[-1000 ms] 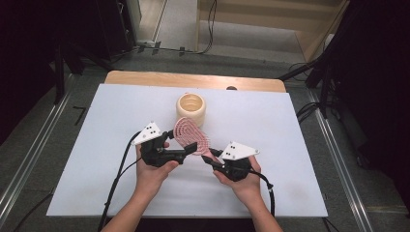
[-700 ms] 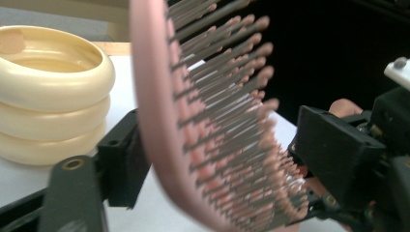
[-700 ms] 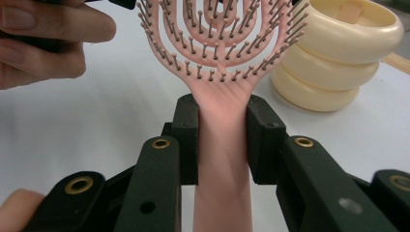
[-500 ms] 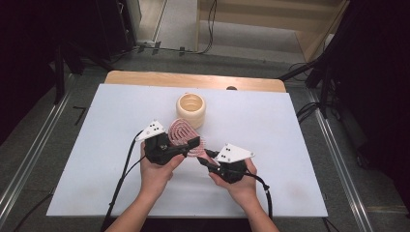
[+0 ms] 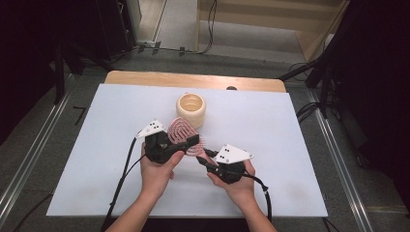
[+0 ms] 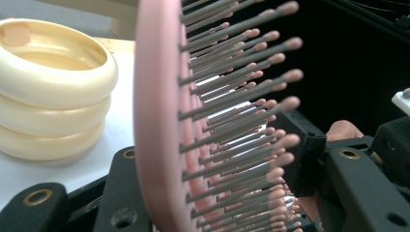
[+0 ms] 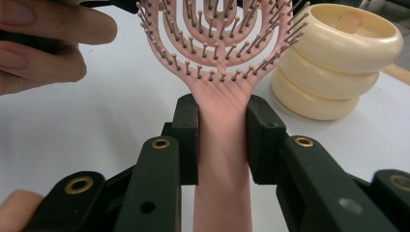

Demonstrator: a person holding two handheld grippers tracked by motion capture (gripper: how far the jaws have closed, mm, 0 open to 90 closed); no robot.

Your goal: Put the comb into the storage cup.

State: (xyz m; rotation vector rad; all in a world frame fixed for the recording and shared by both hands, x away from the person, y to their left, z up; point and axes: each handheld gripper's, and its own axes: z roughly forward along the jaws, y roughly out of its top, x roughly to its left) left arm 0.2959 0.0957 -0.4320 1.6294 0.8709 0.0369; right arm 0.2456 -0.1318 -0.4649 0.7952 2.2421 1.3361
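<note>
One cream ribbed holder (image 5: 191, 109) just behind pink hairbrush (image 5: 183, 136).

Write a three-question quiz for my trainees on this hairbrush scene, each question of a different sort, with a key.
1. True or false: the right gripper clamps the pink hairbrush by its handle.
2. What stands beyond the brush on the white table?
A. a cream ribbed container
B. a green bowl
C. a book
3. Which part of the brush sits between the left gripper's jaws?

Key: 1 true; 2 A, the container; 3 the bristled head.
</note>
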